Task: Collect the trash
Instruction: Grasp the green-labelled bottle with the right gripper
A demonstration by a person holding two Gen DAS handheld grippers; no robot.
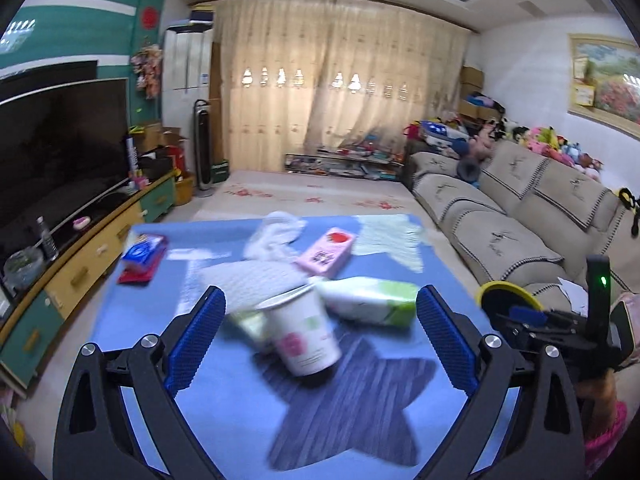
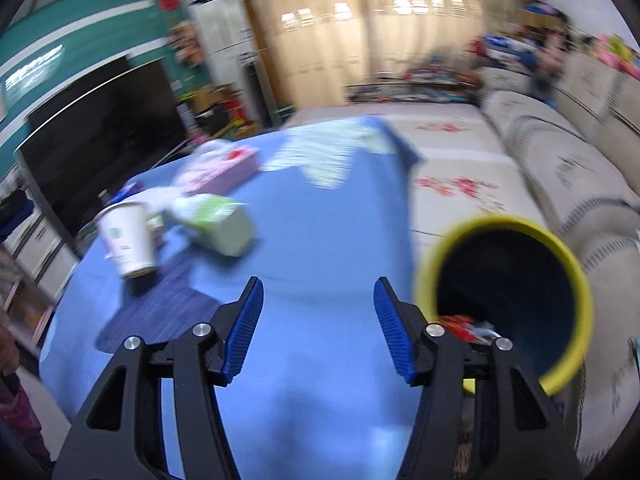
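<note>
Left wrist view shows our left gripper (image 1: 318, 320) spread wide around the upright paper cup (image 1: 302, 330) on the blue table (image 1: 224, 392), so we close squarely on its wall, then carry it to the yellow-rimmed bin (image 2: 504, 296) beside our open, empty right gripper (image 2: 318, 328).

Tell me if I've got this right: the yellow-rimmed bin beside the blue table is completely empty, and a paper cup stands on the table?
Not quite. The yellow-rimmed bin already holds some trash: the right wrist view shows red and silvery wrappers at its bottom. The rest holds: the paper cup does stand on the blue table.
</note>
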